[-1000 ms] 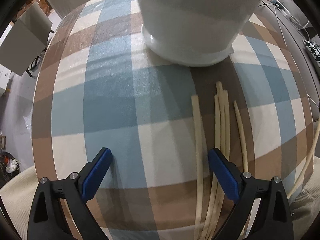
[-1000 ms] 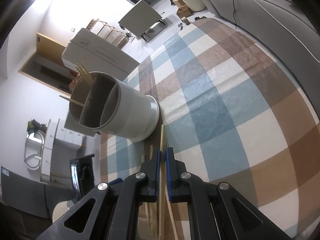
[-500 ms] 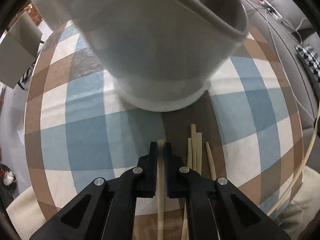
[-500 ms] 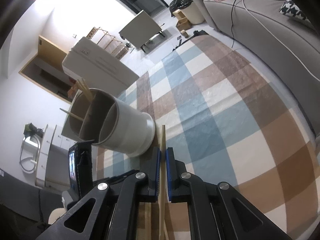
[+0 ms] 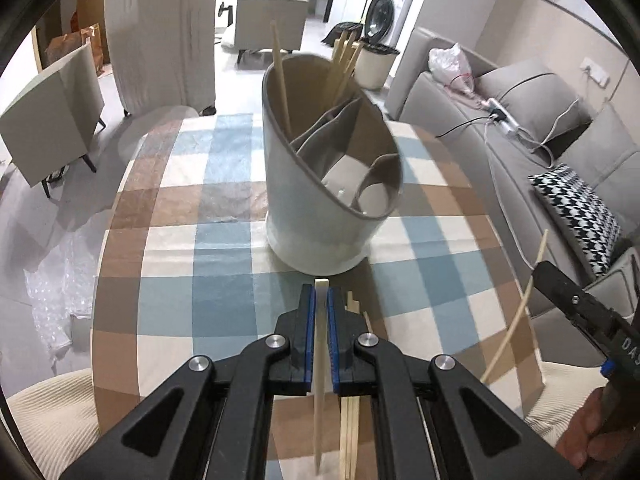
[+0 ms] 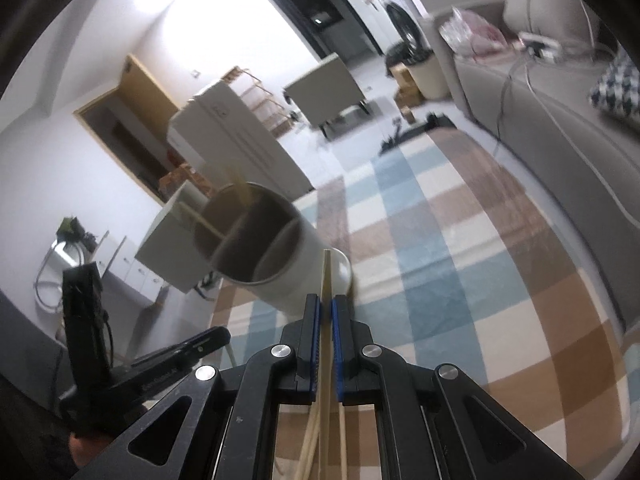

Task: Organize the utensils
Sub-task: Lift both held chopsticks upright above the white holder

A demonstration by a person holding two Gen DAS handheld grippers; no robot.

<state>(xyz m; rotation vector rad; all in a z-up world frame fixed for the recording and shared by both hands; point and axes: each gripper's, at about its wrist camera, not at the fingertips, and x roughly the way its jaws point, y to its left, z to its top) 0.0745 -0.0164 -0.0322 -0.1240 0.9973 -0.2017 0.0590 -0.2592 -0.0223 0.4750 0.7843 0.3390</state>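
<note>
checked cloth in blue, brown and cream [image 5: 224,280] covers the round table, with a grey sofa [image 5: 532,148] at its right side. on the cloth stands the white utensil holder [image 5: 320,216], with dividers inside and several chopsticks [image 5: 280,76] in its far compartments. left gripper [image 5: 319,308] is closed on one chopstick [image 5: 319,360], just before the holder. right gripper [image 6: 326,312] is also closed on a chopstick [image 6: 326,276]. loose chopsticks [image 5: 350,424] lie on the cloth under the left gripper.
</note>
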